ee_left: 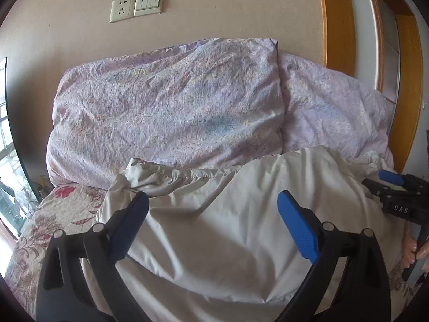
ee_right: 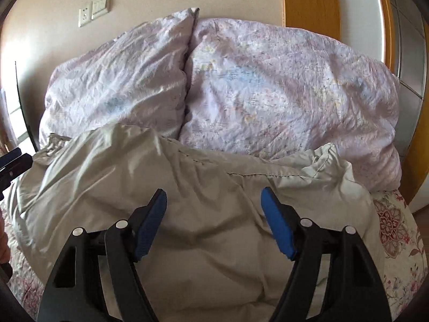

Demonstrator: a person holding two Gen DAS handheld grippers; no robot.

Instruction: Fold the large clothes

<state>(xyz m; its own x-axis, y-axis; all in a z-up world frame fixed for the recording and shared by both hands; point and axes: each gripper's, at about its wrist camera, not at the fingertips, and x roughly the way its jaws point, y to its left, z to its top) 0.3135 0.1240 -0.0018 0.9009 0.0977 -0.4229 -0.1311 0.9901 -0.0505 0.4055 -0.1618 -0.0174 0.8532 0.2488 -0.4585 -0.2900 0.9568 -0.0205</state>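
Only the left view shows fingers [ee_left: 418, 252] – gripping a handle.

Both grippers [ee_left: 211, 209] [ee_right: 213, 209] with jaws apart

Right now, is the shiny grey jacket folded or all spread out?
Folded over: the shiny grey jacket lies bunched, its stitched hem doubled on top.
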